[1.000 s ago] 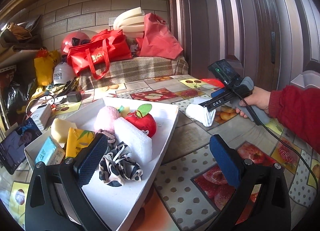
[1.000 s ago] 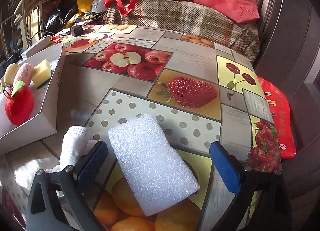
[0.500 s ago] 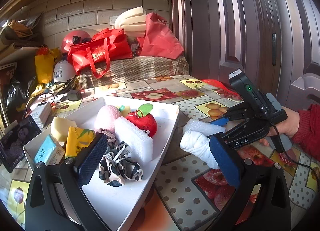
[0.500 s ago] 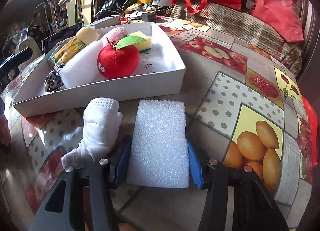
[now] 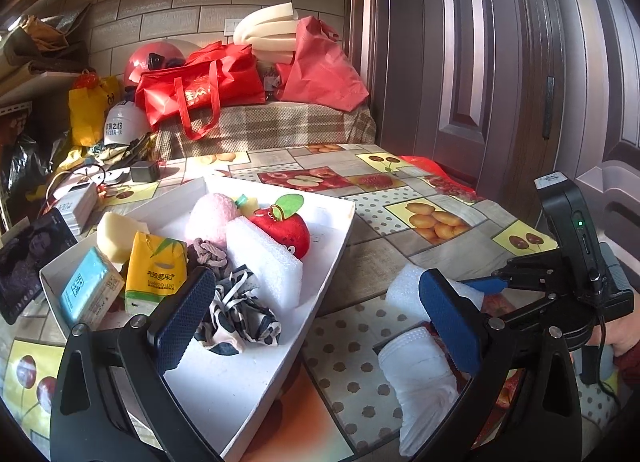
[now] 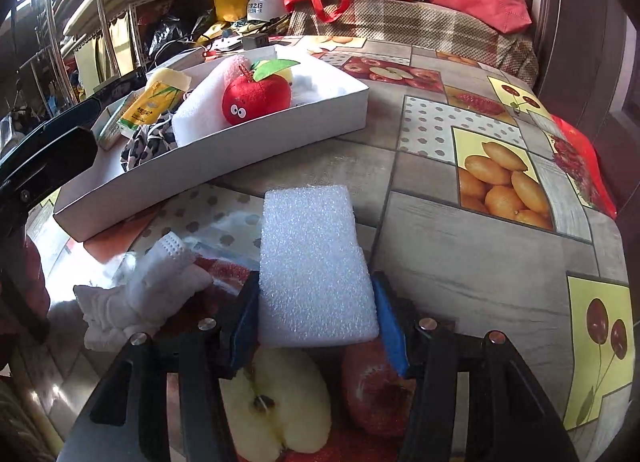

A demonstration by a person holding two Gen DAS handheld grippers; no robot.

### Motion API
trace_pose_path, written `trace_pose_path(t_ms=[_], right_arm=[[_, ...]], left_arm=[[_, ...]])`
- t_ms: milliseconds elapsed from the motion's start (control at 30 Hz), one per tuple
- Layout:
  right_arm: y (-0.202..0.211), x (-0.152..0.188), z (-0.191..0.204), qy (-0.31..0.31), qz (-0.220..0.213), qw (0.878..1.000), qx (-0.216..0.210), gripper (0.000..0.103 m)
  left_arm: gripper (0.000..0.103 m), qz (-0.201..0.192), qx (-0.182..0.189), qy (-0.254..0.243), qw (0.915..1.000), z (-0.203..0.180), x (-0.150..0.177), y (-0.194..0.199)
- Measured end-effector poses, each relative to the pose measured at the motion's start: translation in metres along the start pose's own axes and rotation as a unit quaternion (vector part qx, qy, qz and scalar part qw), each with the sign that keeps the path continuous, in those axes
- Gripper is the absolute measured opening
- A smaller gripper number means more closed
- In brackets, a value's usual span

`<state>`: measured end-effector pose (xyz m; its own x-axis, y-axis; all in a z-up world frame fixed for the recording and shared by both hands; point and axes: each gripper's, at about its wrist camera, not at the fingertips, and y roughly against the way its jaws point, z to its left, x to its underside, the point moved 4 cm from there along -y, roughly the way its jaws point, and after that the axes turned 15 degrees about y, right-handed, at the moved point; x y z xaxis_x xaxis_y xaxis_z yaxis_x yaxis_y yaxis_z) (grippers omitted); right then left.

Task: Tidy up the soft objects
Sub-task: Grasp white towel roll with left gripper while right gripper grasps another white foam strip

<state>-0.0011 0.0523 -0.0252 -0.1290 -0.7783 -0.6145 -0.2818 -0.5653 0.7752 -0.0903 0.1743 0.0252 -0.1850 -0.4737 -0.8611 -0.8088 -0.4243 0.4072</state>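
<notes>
**Right tongs clamped on the foam block, left tongs wide apart**

From the left wrist camera we see our left gripper [image 5: 316, 314] with its blue pads spread wide, nothing between them; it hovers over the near edge of the white tray [image 5: 332, 258]. The tray holds a red plush apple [image 5: 288, 228], a foam slab [image 5: 264, 262], tissue packs and a spotted scrunchie [image 5: 240, 318]. To the right, our right gripper [image 5: 472, 286] shows from the side, with white foam at its tips. A white sock [image 5: 420, 374] lies on the tablecloth [image 5: 360, 262] below it.

From the right wrist camera, the right gripper's [image 6: 316, 318] blue pads press both long sides of the white foam block [image 6: 312, 262], having just closed onto it. The block sticks forward over the tablecloth, near the tray's wall. The sock [image 6: 136, 298] lies just left of the tongs, not gripped.
</notes>
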Motion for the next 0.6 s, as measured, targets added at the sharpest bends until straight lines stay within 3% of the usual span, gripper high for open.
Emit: trace_pose_path(t_ms=[200,333,400,533,600], right_arm=[[-0.002,-0.002,0.006,0.011,-0.003,1.000,-0.005,0.054],[0.003,0.003,0.000,-0.013,-0.008,1.000,0.009,0.051],[0.009,0.007,-0.010,-0.044,-0.021,0.999,0.010,0.051],[0.017,0.016,-0.029,-0.103,-0.045,0.994,0.010,0.051],[0.019,0.018,-0.034,-0.120,-0.052,0.991,0.007,0.051]], left_arm=[[0.102,0.125,0.036,0.035,0.9909,-0.004,0.025,-0.004],[0.102,0.138,0.024,-0.005,0.9902,-0.021,0.034,-0.003],[0.102,0.130,0.034,-0.027,0.9905,-0.032,0.037,0.001],[0.102,0.062,0.048,-0.061,0.9950,-0.050,0.033,0.025],[0.102,0.058,0.070,-0.078,0.9928,-0.058,0.033,0.032]])
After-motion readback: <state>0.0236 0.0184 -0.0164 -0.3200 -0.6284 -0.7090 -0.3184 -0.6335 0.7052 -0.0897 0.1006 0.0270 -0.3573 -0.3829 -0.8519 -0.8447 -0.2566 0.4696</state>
